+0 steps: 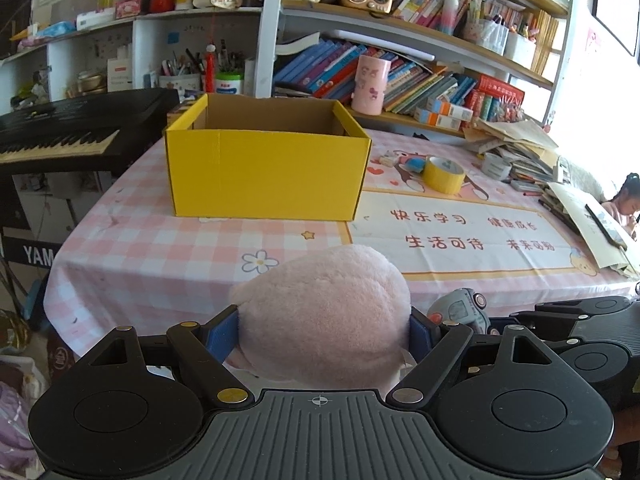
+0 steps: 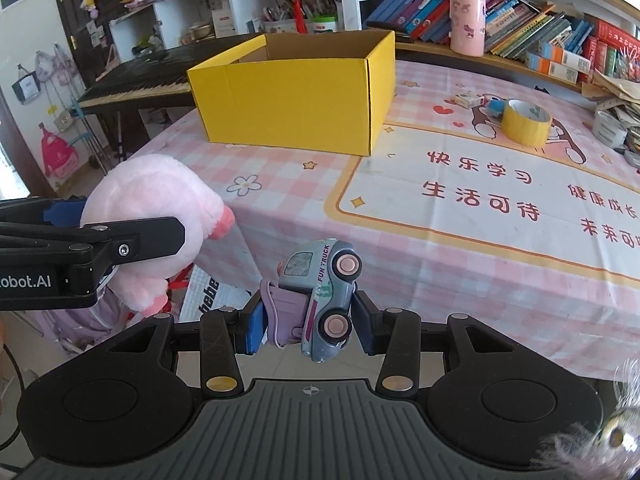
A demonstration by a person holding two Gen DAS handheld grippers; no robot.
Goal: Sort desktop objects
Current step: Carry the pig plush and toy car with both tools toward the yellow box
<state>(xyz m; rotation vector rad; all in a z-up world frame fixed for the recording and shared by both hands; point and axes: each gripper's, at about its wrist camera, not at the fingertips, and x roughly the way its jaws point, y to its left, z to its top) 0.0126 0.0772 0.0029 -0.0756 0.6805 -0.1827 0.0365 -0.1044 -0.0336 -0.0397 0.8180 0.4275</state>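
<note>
Plush toy (image 1: 324,312): pink, pinched in left hand-held gripper (image 1: 320,330), off worktop's (image 1: 160,240) near edge.
Toy truck (image 2: 320,300): gripped sideways by right hand-held gripper (image 2: 310,326).
Yellow box (image 1: 264,168): at 12 o'clock, open; contents hidden.

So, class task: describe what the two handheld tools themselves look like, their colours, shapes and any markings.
Both are matte black plastic. Each has a ribbed grey-black centre plate with a small crosshair mark, two round discs at its sides, and linkage bars with brass-coloured pivot pins. The left tool and the right tool both carry blue pads on their fingers. White lettering ending "obot.AI" shows on the left tool's side.
</note>
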